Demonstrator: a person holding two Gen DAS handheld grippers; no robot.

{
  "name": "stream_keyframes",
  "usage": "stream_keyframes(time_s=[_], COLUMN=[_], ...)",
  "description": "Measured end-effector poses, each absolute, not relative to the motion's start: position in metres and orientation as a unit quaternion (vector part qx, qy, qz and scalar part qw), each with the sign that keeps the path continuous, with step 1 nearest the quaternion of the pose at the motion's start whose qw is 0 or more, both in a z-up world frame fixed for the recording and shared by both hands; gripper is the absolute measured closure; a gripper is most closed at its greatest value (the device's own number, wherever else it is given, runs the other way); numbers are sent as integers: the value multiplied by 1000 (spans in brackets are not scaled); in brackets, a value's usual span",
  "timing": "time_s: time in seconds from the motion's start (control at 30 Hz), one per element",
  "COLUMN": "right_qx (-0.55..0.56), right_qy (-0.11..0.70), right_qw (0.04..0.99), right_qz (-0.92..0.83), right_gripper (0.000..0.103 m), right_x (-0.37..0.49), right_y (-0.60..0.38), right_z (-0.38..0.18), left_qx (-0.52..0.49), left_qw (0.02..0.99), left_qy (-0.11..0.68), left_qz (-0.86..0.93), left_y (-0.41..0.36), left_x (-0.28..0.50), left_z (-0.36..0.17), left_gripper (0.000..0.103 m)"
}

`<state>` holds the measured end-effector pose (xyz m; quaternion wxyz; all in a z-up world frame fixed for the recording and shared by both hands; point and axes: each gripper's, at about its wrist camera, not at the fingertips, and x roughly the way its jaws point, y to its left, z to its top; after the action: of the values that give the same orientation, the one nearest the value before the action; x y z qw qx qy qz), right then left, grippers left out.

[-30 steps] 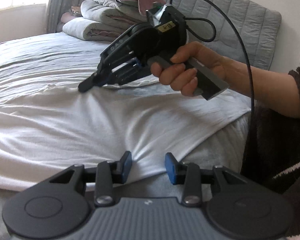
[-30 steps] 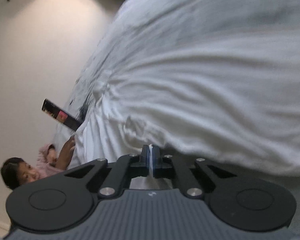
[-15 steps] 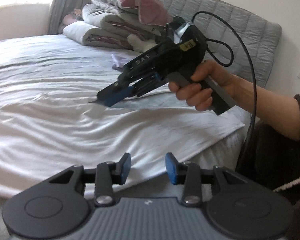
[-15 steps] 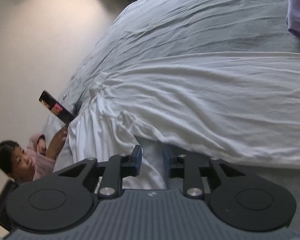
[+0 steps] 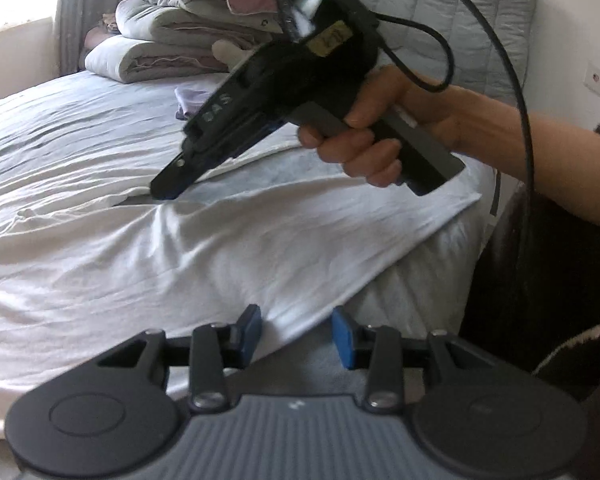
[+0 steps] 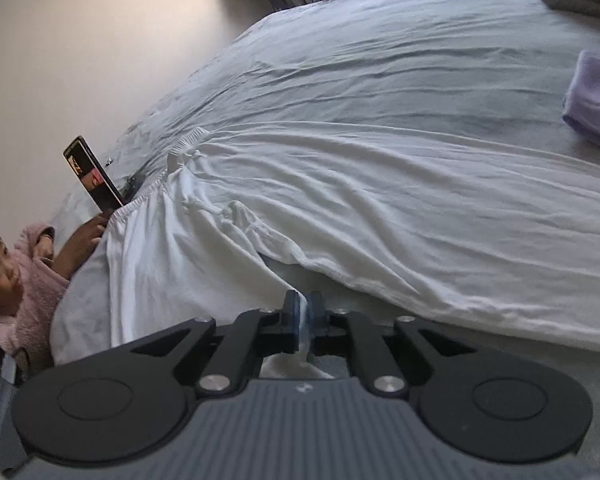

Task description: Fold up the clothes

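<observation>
A large white garment [image 5: 180,256] lies spread over the grey bed, its corner hanging off the near edge. In the left wrist view my left gripper [image 5: 296,332] stands open just above that hanging edge, and its blue pads touch nothing. A hand holds my right gripper [image 5: 166,190], whose tip points down at a raised fold further up the cloth. In the right wrist view the right gripper [image 6: 304,314] has its jaws closing, with a strip of the white garment [image 6: 380,200] pinched between the pads.
A folded lilac garment [image 6: 592,96] lies further up the bed. Stacked duvets and pillows [image 5: 172,40] sit against the grey padded headboard [image 5: 460,20]. A person in a pink top [image 6: 32,276] sits beside the bed holding a phone [image 6: 92,172].
The right gripper was shut on cloth, opened, then closed again on a fold of the white garment while rolling. The left gripper stayed open as its view shifted sideways.
</observation>
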<state>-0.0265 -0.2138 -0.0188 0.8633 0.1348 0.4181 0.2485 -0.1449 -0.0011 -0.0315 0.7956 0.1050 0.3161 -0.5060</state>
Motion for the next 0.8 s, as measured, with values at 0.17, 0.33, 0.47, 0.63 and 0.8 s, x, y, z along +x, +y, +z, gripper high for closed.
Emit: stream_keyframes(time_s=[0.17, 0.33, 0.47, 0.63, 0.8], right_qx=[126, 90, 55, 81, 101], right_qy=[425, 437, 437, 432, 426], right_qw=[859, 856, 862, 869, 873], right_qz=[255, 260, 252, 229, 214], right_gripper=[77, 70, 94, 97, 95], right_x=[-40, -54, -59, -56, -57], right_y=[-232, -233, -227, -244, -262], right_z=[-12, -18, -25, -22, -15], left_qx=[79, 85, 107, 119, 122], left_qw=[794, 789, 774, 765, 762], left_qy=[312, 311, 319, 320, 320], left_qz=[-516, -523, -536, -545, -550], left_y=[-9, -24, -35, -35, -23], left_x=[-143, -144, -149, -153, -161], left_z=[-28, -29, -34, -34, -35], left_gripper=[63, 62, 62, 60, 58])
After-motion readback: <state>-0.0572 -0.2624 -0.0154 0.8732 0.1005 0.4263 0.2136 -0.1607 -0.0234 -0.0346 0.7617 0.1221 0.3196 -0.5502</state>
